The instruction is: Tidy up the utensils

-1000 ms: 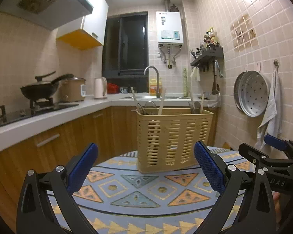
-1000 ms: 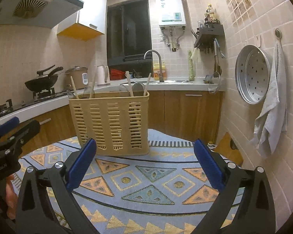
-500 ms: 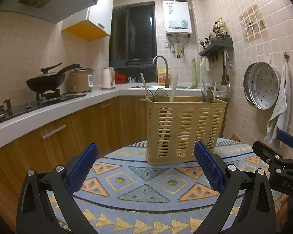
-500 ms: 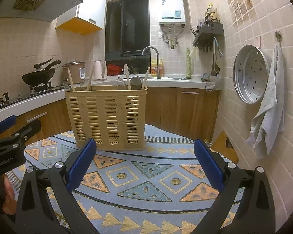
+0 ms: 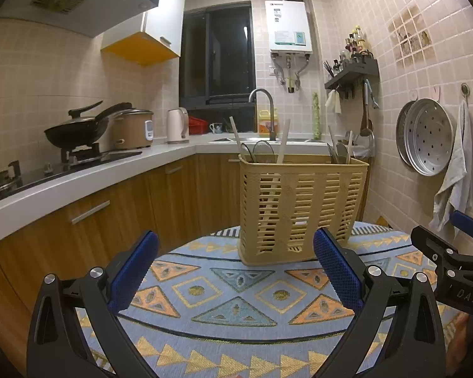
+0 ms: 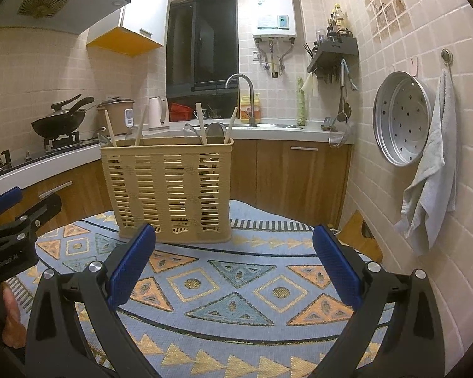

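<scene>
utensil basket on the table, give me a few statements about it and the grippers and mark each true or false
1. The basket stands upright on the patterned tablecloth. True.
2. The left gripper is clamped on the basket. False: it is open and holds nothing, short of the basket.
3. Utensils stick up out of the basket's top. True.
4. The right gripper holds a spoon. False: it is open and empty.
5. The basket lies tipped on its side. False: it stands on its base.
</scene>
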Tool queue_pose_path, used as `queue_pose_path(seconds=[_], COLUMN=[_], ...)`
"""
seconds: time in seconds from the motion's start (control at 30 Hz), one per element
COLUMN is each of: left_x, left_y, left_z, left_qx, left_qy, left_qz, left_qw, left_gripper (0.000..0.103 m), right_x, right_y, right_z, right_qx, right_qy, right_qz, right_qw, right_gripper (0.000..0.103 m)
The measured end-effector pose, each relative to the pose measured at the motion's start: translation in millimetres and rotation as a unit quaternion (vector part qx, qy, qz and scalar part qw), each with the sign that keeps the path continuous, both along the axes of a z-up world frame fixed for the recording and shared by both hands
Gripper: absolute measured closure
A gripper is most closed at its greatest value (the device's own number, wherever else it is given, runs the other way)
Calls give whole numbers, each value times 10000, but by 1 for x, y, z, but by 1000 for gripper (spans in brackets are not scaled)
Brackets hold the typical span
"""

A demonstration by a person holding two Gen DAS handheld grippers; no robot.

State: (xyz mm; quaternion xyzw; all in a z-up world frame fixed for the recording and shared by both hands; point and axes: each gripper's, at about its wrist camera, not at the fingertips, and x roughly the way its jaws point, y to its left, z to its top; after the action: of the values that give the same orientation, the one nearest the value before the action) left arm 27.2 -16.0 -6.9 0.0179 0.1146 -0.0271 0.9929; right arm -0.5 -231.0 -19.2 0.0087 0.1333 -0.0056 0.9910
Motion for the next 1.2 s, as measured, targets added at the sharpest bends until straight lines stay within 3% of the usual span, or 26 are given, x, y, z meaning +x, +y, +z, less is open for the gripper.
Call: queue_pose_path(seconds=[1.2], left_x=[3], left_y=[0], left_z=[-2], left_qx=[37], left_qy=[122], left_qz=[-28], left_qw=[9999], left_gripper=[8], right_x=[-4], right_y=[4], right_z=[3], right_qx=[-59], right_qy=[-107], right_qz=[-7], right_qw=[9999], right_gripper=[8])
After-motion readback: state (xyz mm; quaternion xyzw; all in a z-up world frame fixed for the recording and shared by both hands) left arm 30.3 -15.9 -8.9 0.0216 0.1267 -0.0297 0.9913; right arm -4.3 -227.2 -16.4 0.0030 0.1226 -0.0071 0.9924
